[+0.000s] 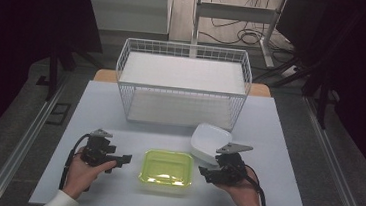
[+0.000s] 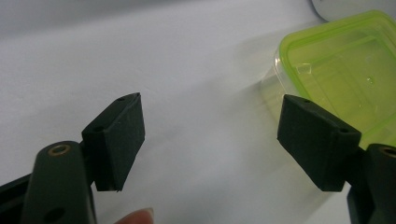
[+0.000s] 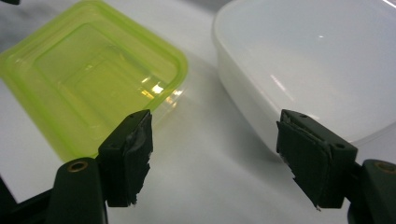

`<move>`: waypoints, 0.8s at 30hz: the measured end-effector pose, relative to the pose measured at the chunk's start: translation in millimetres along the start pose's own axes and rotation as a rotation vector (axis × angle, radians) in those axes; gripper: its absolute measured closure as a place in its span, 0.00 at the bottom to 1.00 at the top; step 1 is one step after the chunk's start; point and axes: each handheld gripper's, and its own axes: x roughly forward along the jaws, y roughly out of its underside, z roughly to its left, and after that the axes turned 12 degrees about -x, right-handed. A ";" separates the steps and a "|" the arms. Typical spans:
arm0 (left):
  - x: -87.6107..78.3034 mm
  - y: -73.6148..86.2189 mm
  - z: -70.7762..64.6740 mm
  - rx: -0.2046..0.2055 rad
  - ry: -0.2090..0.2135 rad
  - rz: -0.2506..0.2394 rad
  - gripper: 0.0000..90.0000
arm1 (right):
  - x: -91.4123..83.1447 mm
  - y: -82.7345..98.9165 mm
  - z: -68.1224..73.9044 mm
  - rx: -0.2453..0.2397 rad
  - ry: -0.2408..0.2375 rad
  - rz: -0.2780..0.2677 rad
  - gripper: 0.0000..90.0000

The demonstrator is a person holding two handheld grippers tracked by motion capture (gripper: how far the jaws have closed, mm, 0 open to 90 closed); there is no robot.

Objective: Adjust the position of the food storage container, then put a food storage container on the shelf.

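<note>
High view: a green lidded container (image 1: 167, 168) sits on the near middle of the table (image 1: 278, 141), flat on its base, with the two grippers flanking it. The right gripper (image 1: 204, 173) lies just to its right, held in the person's right hand (image 1: 243, 188), jaws spread wide and nothing between them. The left gripper (image 1: 125, 158) is just to the container's left, in the left hand (image 1: 84, 172), its jaws likewise spread and holding nothing.

In the right gripper view the green container (image 3: 93, 88) lies beyond the left jaw and a white tub (image 3: 322, 65) beyond the right jaw, bare tabletop between them. In the left gripper view the container (image 2: 345, 70) shows past the right jaw.

The white tub (image 1: 210, 141) stands close behind the right gripper, tilted, near the container's far right corner. Further back stands a white wire basket (image 1: 182, 83).
</note>
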 end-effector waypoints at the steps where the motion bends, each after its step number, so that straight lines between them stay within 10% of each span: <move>1: 0.6 -0.5 0.1 0.000 0.001 0.001 0.25 | -0.5 0.0 1.1 -0.003 -0.005 -0.005 0.29; 24: -11.3 6.2 -7.1 -0.023 0.045 -0.016 0.24 | -13.0 1.2 4.3 0.094 -0.039 -0.084 0.28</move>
